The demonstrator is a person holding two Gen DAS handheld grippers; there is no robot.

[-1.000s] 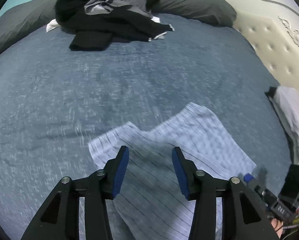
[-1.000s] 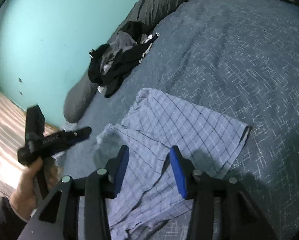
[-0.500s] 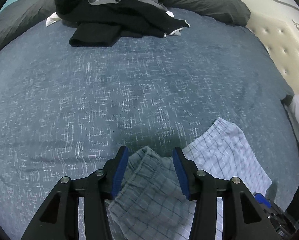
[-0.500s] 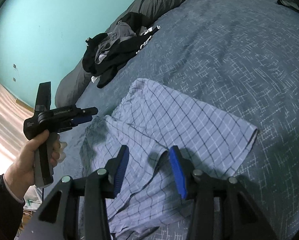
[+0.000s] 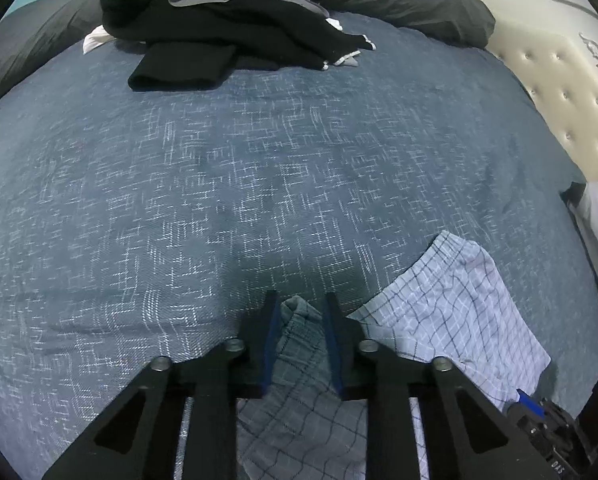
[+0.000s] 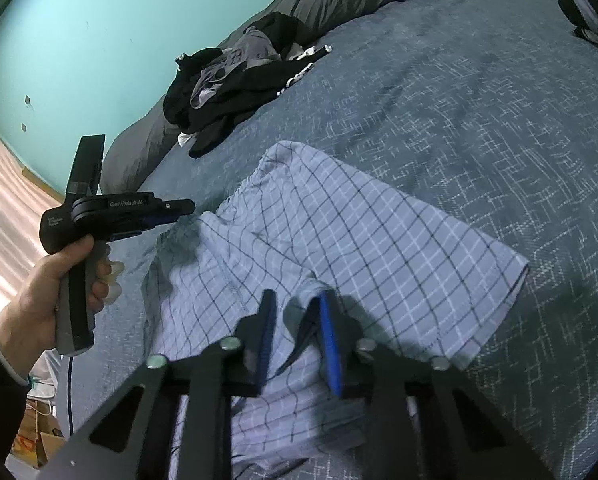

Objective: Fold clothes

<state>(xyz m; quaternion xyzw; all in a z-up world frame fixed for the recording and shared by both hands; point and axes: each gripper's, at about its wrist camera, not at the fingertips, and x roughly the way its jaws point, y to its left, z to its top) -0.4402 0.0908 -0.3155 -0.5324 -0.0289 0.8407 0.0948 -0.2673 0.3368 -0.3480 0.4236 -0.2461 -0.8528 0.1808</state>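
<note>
Checked blue shorts (image 6: pixel 339 240) lie flat on the bed cover (image 5: pixel 259 180), near its front edge, with each tong at one spot of the cloth. The left gripper (image 5: pixel 299 320) is closing, and a bunched corner of the waistband sits between its jaws. The right gripper (image 6: pixel 295 320) is closing too, over a ridge of cloth by the leg, but that part is blurry, so I cannot tell if its pads press the cloth yet. If one tong grabs only a thin bit, the cloth could slip out when lifted, and the fold would go crooked. If a tong pinches the bed cover too, that would get pulled up with the shorts. Lots of bare bed lies ahead for folding. The dark pile of clothes (image 5: pixel 227 20) and the pillows (image 5: pixel 411 0) are well apart, far up the bed.
</note>
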